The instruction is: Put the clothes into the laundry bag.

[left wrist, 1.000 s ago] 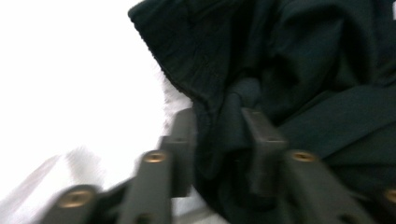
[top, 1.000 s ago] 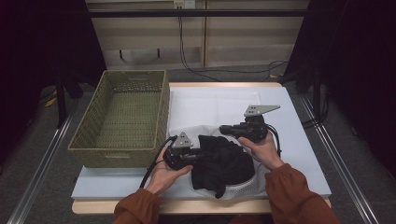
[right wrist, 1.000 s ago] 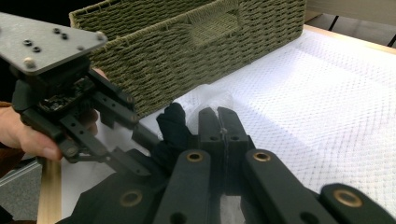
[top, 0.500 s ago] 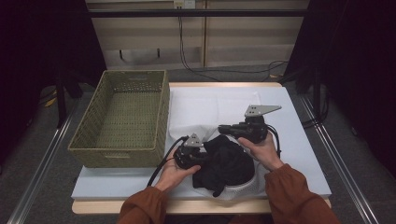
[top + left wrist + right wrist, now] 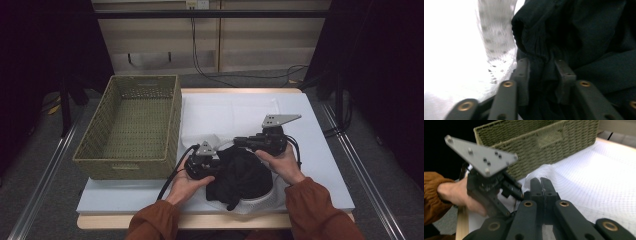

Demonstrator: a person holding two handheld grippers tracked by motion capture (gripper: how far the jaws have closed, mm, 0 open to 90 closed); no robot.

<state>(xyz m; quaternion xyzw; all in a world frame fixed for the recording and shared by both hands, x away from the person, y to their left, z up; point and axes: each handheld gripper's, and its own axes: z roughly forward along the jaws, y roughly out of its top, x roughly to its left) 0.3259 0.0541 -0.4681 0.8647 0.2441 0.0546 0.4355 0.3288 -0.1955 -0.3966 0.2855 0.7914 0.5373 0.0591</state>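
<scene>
— Sitting left of you: a green wicker basket (image 5: 130, 125); white mesh cloth (image 5: 235, 112) covers the tabletop (image 5: 320, 165).
— Your left hand-held gripper (image 5: 541, 67) pinches the dark garment (image 5: 240, 172); your right hand-held gripper (image 5: 543, 182) is pressed together.

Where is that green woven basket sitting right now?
In the high view, the green woven basket stands on the left side of the table, beside the white mesh cloth and just beyond the left gripper.

Dark crumpled garment (image 5: 239, 174) (black, bunched) on white mesh bag (image 5: 260, 201); beside green wicker basket (image 5: 131, 125)
</scene>
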